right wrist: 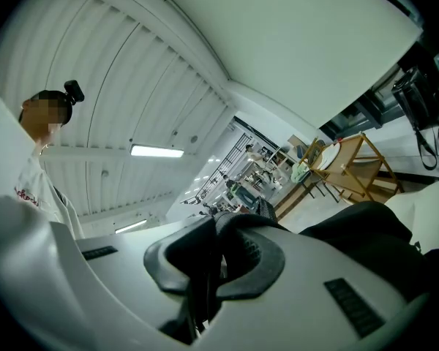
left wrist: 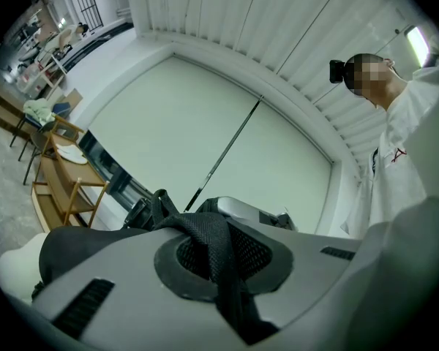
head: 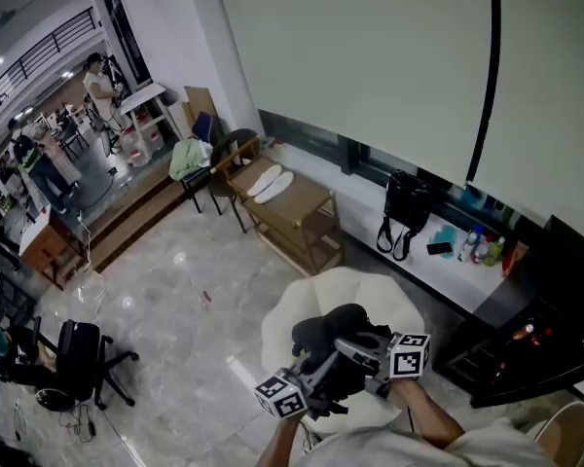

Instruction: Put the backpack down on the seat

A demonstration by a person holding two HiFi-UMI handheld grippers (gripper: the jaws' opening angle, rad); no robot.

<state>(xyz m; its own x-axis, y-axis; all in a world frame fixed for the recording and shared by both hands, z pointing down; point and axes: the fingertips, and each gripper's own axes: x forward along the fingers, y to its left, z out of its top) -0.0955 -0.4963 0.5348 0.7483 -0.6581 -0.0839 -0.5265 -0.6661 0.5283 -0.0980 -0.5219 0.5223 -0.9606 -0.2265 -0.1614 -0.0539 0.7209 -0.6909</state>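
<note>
In the head view a black backpack [head: 333, 341] hangs just over a round cream seat [head: 297, 305]. Whether it touches the cushion I cannot tell. My left gripper [head: 319, 376] and right gripper [head: 358, 350] meet at its top, both shut on its straps. In the left gripper view a black woven strap [left wrist: 218, 248] runs pinched through the jaws of the left gripper [left wrist: 223, 280], with the backpack body [left wrist: 80, 246] and seat edge [left wrist: 11, 273] below. In the right gripper view the right gripper [right wrist: 205, 284] clamps another strap [right wrist: 238, 229], with the backpack body [right wrist: 369, 232] to the right.
A wooden bench [head: 294, 217] with white insoles stands beyond the seat. A black bag [head: 406, 205] and bottles [head: 482, 246] sit on the white ledge along the wall. A black office chair [head: 78, 358] is at the left. People stand at the far left.
</note>
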